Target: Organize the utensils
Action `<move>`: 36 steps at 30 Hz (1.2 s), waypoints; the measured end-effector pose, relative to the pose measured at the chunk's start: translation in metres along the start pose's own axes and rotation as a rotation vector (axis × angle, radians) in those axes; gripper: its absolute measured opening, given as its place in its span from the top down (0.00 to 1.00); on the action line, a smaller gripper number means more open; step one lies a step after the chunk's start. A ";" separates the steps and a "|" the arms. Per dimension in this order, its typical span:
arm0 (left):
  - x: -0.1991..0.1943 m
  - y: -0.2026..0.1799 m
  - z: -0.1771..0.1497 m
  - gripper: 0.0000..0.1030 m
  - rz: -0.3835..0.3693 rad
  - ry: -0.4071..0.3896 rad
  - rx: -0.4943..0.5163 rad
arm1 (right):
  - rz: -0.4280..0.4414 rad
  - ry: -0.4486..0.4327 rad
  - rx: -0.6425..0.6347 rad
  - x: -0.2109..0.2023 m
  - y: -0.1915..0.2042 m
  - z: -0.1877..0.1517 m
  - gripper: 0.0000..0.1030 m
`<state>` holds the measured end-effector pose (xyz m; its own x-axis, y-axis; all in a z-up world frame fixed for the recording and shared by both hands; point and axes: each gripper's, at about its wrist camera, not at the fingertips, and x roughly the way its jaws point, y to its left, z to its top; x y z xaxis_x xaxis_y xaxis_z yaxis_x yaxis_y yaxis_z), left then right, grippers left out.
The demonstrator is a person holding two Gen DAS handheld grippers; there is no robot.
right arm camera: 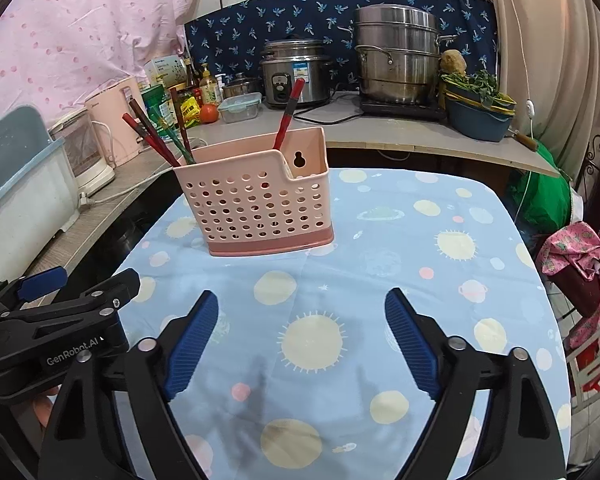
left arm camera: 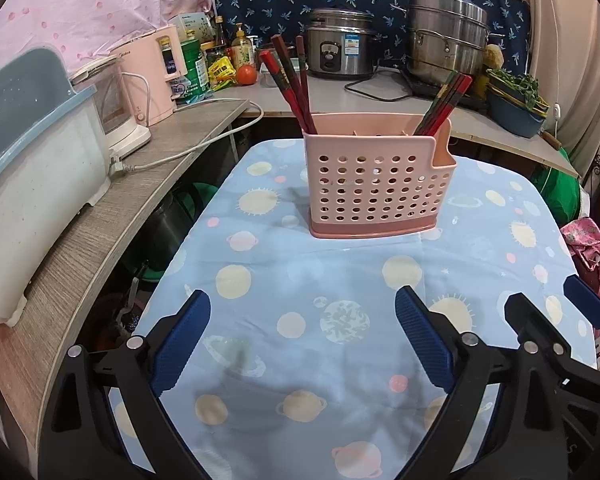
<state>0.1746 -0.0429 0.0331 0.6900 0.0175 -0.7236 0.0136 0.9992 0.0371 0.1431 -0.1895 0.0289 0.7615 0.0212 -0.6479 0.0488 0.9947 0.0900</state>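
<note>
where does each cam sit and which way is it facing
Left wrist: on the left gripper, looking forward and down at the pink caddy; own open fingers, plus the right gripper at lower right.
Right wrist: on the right gripper, same aim, own open fingers; left gripper at lower left.
Shared: caddy, chopsticks, tablecloth, cooker.

Only one bit of readable text: "GenRobot.AI" in white on the black body of the left tongs (right arm camera: 40, 286), seen at the left edge of the right wrist view. Blue-and-white sticker on the rice cooker (left arm camera: 340, 54), too small to read. Same with the bottle and packet labels behind it.
</note>
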 end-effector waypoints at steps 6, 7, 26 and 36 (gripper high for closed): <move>-0.001 0.001 -0.003 0.11 0.007 -0.011 0.005 | -0.040 -0.005 -0.008 -0.001 -0.001 -0.004 0.18; -0.001 0.001 -0.003 0.11 0.010 -0.012 0.006 | -0.041 -0.006 -0.007 -0.001 -0.002 -0.004 0.17; 0.004 0.006 -0.008 0.09 0.050 0.002 -0.006 | -0.045 0.013 0.028 0.004 -0.013 -0.011 0.06; 0.005 0.003 -0.011 0.09 0.058 0.006 0.011 | -0.041 0.031 0.021 0.008 -0.009 -0.014 0.06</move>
<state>0.1702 -0.0399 0.0219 0.6858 0.0754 -0.7239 -0.0182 0.9961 0.0865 0.1399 -0.1973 0.0125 0.7383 -0.0158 -0.6742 0.0932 0.9925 0.0788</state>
